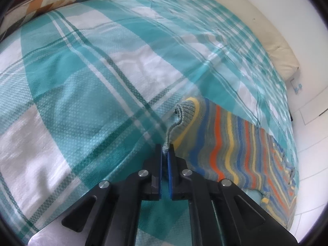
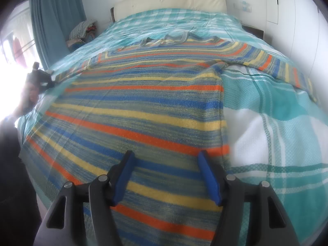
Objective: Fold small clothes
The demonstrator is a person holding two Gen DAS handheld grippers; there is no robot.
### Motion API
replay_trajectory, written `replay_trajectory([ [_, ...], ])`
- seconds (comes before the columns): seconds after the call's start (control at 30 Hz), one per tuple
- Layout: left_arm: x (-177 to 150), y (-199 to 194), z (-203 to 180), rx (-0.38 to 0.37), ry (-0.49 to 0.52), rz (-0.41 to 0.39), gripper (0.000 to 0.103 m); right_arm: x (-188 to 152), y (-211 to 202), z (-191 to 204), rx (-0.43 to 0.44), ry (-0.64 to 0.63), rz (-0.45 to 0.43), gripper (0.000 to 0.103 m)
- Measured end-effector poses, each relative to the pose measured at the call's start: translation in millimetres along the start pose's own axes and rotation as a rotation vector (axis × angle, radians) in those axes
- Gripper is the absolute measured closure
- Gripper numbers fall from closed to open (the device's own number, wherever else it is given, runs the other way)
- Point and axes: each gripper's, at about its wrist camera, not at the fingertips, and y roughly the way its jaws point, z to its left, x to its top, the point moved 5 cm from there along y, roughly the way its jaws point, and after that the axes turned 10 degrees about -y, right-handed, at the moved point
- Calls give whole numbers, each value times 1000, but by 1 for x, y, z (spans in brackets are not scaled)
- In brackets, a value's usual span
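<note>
Left claw clamped on sweater cuff; right claw apart over hem, body running lengthwise up the bed.

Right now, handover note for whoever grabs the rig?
Left tongs: shut on the grey ribbed cuff of the striped knit sweater's left sleeve.
Right tongs: open, hovering over the sweater's lower body, holding nothing.
The orange, blue and yellow striped knit sweater lies spread flat on the teal plaid bedspread, neck towards the cream headboard, right sleeve stretched out.
Done: sweater laid out, left cuff gripped.
Left: no fold visible yet; sleeves in, then body.
</note>
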Motion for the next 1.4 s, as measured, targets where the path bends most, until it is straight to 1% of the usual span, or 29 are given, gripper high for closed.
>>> replay_trajectory([
  [0.1, 8, -13, 12, 53, -21, -61, 97, 0, 0, 0, -1, 1, 0, 39],
  [0.2, 19, -26, 29, 44, -75, -72, 97, 0, 0, 1, -4, 0, 0, 39],
  [0.23, 24, -32, 34, 28, -94, -81, 90, 0, 0, 1, -6, 0, 1, 39],
  [0.27, 29, -37, 36, 10, -110, -91, 77, 0, 0, 1, -5, 1, 0, 38],
  [0.3, 34, -43, 38, -12, -123, -100, 68, 0, 1, 1, -5, 2, 0, 37],
  [0.33, 38, -46, 39, -37, -132, -104, 54, 0, 1, 1, -5, 1, 0, 36],
  [0.37, 43, -48, 37, -80, -138, -99, 47, 1, 1, 1, -6, 0, -1, 36],
  [0.43, 49, -44, 28, -144, -130, -64, 43, 0, 1, 1, -7, -4, 0, 34],
  [0.47, 50, -35, 19, -171, -110, -17, 37, 1, 1, 1, -9, -8, -1, 34],
  [0.5, 49, -25, 10, -180, -83, 37, 35, 1, 2, 1, -11, -9, -1, 33],
  [0.57, 46, -6, -7, -153, -24, 87, 35, 2, 2, 1, -13, -12, -2, 33],
  [0.67, 41, 21, -28, -101, 51, 132, 35, 1, 2, 1, -16, -13, -4, 32],
  [0.7, 41, 26, -31, -90, 62, 134, 35, 1, 2, 1, -17, -15, -5, 32],
  [0.73, 42, 29, -35, -84, 70, 119, 44, 1, 3, 2, -19, -18, -6, 32],
  [0.77, 45, 29, -41, -109, 79, 98, 57, 1, 3, 2, -22, -21, -6, 32],
  [0.8, 46, 29, -46, -144, 89, 96, 99, 1, 3, 3, -24, -24, -6, 32],
  [0.83, 48, 26, -51, -160, 102, 79, 100, 1, 4, 3, -26, -27, -7, 32],
  [0.87, 53, 19, -54, -131, 134, 4, 100, 1, 4, 3, -26, -27, -8, 32],
  [0.9, 55, 16, -54, -90, 159, -41, 100, 1, 4, 3, -26, -27, -9, 32],
  [0.97, 60, 23, -48, -12, 177, -63, 100, 0, 4, 4, -26, -27, -10, 31],
  [1.07, 60, 33, -39, 51, 185, -52, 98, 0, 4, 5, -29, -32, -8, 30],
  [1.1, 58, 34, -38, 73, 194, -53, 96, 0, 4, 5, -30, -33, -8, 29],
  [1.13, 57, 33, -36, 122, 200, -66, 88, 0, 4, 5, -29, -32, -8, 29],
  [1.2, 54, 25, -32, 185, 211, -95, 75, 0, 4, 5, -28, -31, -8, 29],
  [1.23, 52, 18, -31, 205, 217, -110, 57, 1, 4, 5, -27, -31, -7, 29],
  [1.27, 49, 8, -30, 205, 224, -129, 40, 1, 4, 6, -29, -32, -7, 29],
  [1.33, 37, -18, -34, 151, 246, -173, 26, 2, 1, 7, -31, -31, -8, 29],
  [1.37, 28, -31, -38, 119, 268, -181, 21, 3, -2, 7, -26, -26, -18, 29],
  [1.4, 16, -44, -44, 84, 298, -179, 19, 4, -5, 8, -16, -20, -36, 29],
])
